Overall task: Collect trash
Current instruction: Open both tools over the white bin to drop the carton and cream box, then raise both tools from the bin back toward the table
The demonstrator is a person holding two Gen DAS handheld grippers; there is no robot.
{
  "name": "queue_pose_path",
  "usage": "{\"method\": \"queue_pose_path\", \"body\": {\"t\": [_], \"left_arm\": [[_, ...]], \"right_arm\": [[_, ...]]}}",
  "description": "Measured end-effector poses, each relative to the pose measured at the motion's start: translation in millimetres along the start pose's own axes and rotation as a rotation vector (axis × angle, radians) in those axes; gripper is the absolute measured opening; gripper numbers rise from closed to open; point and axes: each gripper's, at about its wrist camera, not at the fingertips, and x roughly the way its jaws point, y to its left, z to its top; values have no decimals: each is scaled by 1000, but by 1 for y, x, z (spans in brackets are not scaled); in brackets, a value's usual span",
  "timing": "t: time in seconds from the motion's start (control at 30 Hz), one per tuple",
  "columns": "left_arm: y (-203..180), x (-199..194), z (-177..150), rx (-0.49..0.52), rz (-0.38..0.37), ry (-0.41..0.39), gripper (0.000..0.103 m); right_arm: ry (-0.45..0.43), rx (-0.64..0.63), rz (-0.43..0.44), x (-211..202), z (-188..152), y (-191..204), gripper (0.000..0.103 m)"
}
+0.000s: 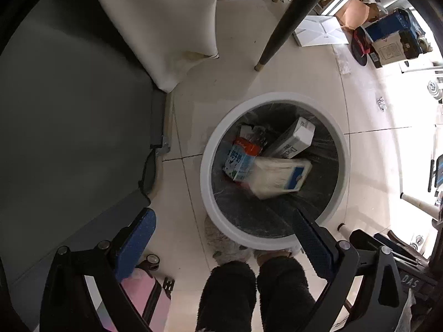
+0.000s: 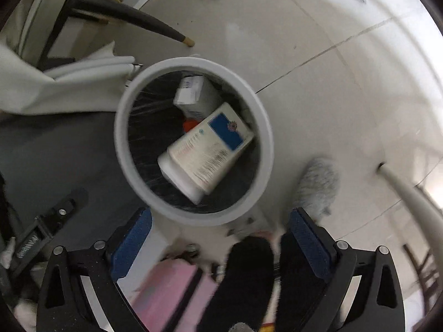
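Note:
A round white trash bin point(image 1: 206, 171) with a dark liner stands on the tiled floor; it also shows in the right wrist view point(image 2: 121, 144). Inside lie a white tissue pack with a blue label point(image 1: 279, 178) point(image 2: 207, 152), a blue-and-white milk carton point(image 1: 239, 160) and a white box point(image 1: 297, 138) point(image 2: 191, 92). My left gripper point(image 1: 224, 235) is open and empty, above the bin's near rim. My right gripper point(image 2: 221, 232) is open and empty, above the bin's near rim.
A dark table leg point(image 1: 282, 27) point(image 2: 133, 19) stands beyond the bin. A white cloth point(image 1: 157, 22) point(image 2: 55, 88) hangs beside a grey surface point(image 1: 69, 105). A pink case point(image 1: 144, 296) point(image 2: 171, 290) and the person's dark fuzzy legs point(image 1: 254, 296) are below. Boxes point(image 1: 387, 36) sit far right.

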Motion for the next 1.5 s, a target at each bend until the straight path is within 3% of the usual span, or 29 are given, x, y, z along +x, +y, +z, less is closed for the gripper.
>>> {"method": "queue_pose_path", "body": {"t": [0.07, 0.2, 0.5, 0.67, 1.2, 1.37, 1.5], "left_arm": [[0, -4, -3, 10, 16, 6, 100], [-3, -24, -12, 35, 45, -4, 100], [-10, -92, -33, 48, 42, -45, 100], [-11, -138, -47, 51, 41, -75, 100], [-16, -334, -134, 100, 18, -201, 100], [-23, -386, -148, 131, 55, -256, 100], [-44, -432, -142, 160, 61, -363, 100]], "right_arm": [[-12, -34, -93, -3, 1, 9, 101], [-47, -74, -188, -19, -5, 19, 101], [-104, -126, -221, -86, -17, 36, 101], [-139, -154, -222, -142, -33, 47, 101], [-231, -251, -169, -351, -128, 87, 101], [-267, -251, -85, -405, -155, 93, 101], [-320, -168, 36, -452, -158, 80, 101]]}}
